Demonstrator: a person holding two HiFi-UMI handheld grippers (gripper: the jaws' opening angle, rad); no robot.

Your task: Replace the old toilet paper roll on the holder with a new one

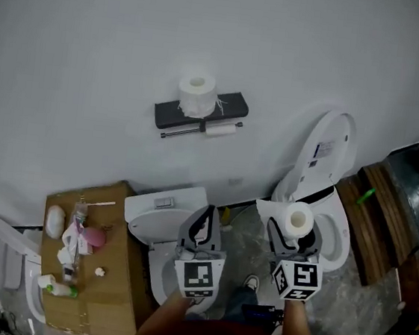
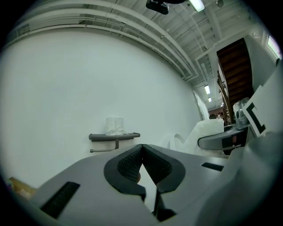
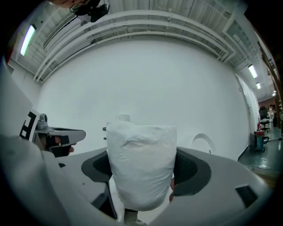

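On the white wall hangs a dark holder shelf (image 1: 201, 111) with a full white roll (image 1: 196, 95) standing on top. A thin, nearly used-up roll (image 1: 221, 129) sits on the bar beneath it. My right gripper (image 1: 297, 224) is shut on a new toilet paper roll (image 1: 298, 220), which fills the right gripper view (image 3: 141, 163) between the jaws. My left gripper (image 1: 206, 211) is shut with nothing in it, its pads meeting at the tips (image 2: 142, 145). Both grippers point level at the wall, well short of the holder (image 2: 114, 137).
A toilet with a raised lid (image 1: 323, 161) stands under my right gripper, and another toilet's cistern (image 1: 164, 207) under the left. A cardboard box (image 1: 90, 262) with bottles and small items sits at the left. Wooden steps (image 1: 381, 212) run along the right.
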